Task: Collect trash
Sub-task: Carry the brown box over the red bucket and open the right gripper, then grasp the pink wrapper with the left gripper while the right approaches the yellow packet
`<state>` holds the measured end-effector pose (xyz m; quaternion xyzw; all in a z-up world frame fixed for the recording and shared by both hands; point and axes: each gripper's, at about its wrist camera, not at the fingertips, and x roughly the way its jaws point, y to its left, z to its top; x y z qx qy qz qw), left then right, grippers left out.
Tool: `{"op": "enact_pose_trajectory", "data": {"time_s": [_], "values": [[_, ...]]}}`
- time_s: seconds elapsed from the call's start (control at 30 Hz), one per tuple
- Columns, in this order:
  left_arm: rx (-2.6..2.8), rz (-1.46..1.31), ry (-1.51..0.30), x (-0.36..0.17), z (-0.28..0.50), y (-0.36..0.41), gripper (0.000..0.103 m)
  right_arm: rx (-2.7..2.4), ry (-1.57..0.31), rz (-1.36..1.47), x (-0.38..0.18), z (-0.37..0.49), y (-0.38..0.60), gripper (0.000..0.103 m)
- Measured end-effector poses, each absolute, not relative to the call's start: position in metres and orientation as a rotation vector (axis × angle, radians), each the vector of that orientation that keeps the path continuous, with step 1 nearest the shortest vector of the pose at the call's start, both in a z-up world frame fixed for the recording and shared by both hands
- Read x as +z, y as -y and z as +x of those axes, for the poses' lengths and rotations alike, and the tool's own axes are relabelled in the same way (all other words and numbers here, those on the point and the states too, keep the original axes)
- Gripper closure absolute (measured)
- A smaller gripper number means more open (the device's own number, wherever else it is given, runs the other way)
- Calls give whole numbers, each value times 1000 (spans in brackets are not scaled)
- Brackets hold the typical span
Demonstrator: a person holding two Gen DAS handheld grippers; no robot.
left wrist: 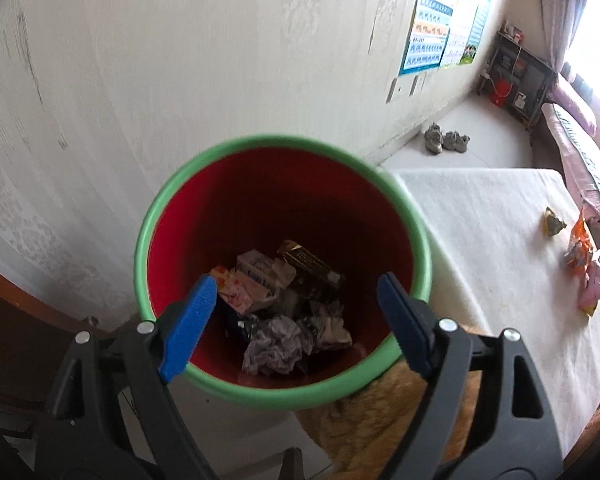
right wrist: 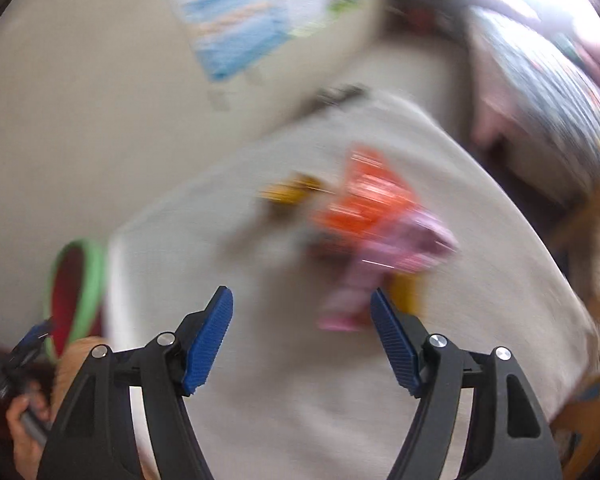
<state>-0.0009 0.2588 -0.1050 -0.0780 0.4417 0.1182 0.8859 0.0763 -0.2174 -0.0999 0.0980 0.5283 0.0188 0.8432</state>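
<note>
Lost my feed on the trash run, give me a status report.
Left hand-held gripper open, empty, over red bin. Right hand-held gripper open, empty, above table. Orange wrapper, pink wrapper uncollected. View blurred; nothing blocking.

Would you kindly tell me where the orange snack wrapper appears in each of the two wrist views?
Left wrist: orange snack wrapper at the far right edge, on the white table.
Right wrist: blurred, right of centre, ahead of the open fingers.
Shared landmark: green-rimmed red bin.
</note>
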Motion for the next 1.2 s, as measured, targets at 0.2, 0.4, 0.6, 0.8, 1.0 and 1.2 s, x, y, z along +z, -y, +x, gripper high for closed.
{"op": "enact_pose_trajectory", "data": {"time_s": [0.2,0.4,0.6,0.8,1.0,1.2], "values": [[201,-101,-872,-76,8,-222,23,-3,-1203,376,-145,83,253,49],[50,-82,-853,-51,25,-151,23,2,-1233,273,-164,100,247,54],[-199,-66,-850,-41,52,-42,23,9,-1188,305,-144,79,262,69],[-410,33,-882,-53,74,66,30,-17,-1156,278,-100,43,285,69],[-521,159,-920,-88,92,152,40,-108,-1063,400,-71,18,330,68],[-519,299,-969,-138,105,201,36,-98,-1026,490,-58,17,340,68]]}}
